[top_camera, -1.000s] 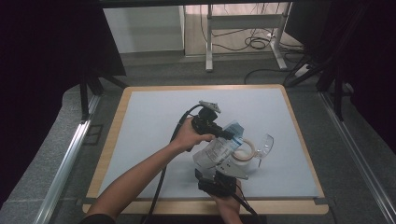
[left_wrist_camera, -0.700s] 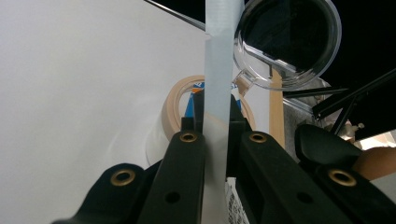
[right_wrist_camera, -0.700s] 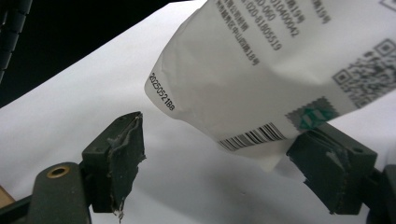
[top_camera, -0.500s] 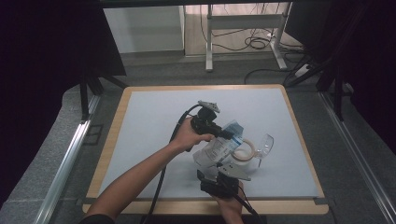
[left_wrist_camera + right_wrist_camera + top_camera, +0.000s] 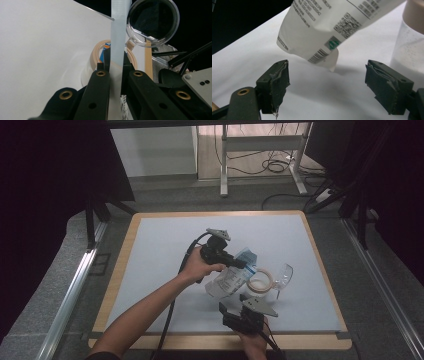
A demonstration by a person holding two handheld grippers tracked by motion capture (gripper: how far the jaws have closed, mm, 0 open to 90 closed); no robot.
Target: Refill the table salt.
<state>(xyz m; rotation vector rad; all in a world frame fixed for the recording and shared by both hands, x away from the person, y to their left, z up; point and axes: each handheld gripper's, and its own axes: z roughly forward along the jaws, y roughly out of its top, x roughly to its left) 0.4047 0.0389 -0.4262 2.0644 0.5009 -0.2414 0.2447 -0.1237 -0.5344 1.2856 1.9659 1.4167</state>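
Note:
A white printed pouch (image 5: 229, 281) with a light blue top edge hangs tilted over the pale blue mat, one bottom corner (image 5: 333, 68) touching it. My left gripper (image 5: 244, 265) is shut on that top edge (image 5: 117, 37), held by a hand from the left. Just right of the pouch stands a clear jar with a tan rim (image 5: 260, 281), and its clear round lid (image 5: 286, 272) lies beside it. My right gripper (image 5: 234, 306) is near the front edge, pointing at the pouch's lower end. It stands open (image 5: 329, 85) with nothing between its fingers. The clear jar (image 5: 409, 40) rises at the right of that view.
The mat lies on a wooden-edged table (image 5: 125, 250), with wide bare room at the left and back. A black cable (image 5: 172, 320) trails from the left gripper along the forearm to the front edge. Desk legs and floor cables (image 5: 272, 167) lie beyond the table.

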